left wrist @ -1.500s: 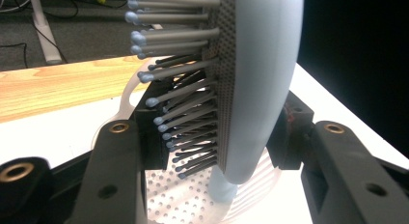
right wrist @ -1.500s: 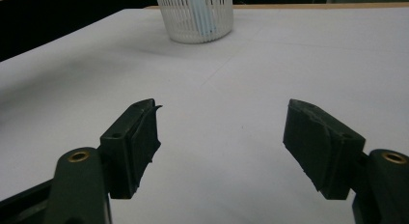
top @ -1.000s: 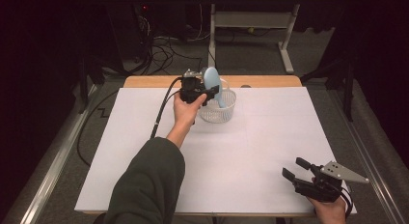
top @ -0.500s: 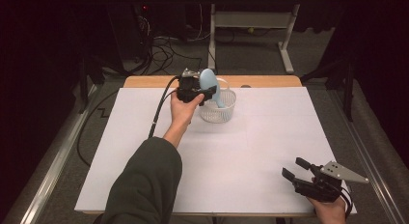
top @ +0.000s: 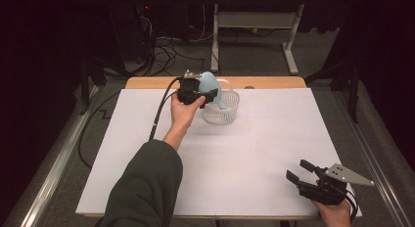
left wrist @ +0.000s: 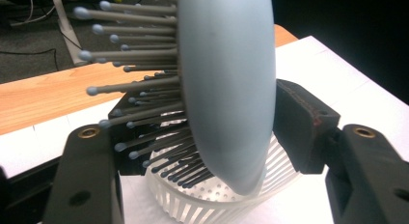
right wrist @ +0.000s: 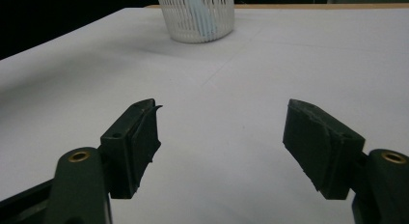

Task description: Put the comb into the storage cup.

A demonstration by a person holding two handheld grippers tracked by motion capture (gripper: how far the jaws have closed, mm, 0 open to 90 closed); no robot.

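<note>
Since a second ago the hairbrush (top: 210,86) has tipped lower into the basket (top: 222,109) while the left tongs (top: 205,96) were opening; right tongs (top: 302,172) rest near the counter (top: 254,153) edge; left gripper view: pads slack beside brush head (left wrist: 226,89); right gripper view: tongs (right wrist: 219,137) apart, nothing between.

A pale blue hairbrush (top: 210,85) with dark ball-tipped bristles is standing nearly upright, its lower end sitting inside a small white slatted basket (top: 230,113). The brush is leaning against the basket's rim, bristles facing sideways, and the basket is resting near the far edge of the white-covered counter (top: 254,153).
</note>
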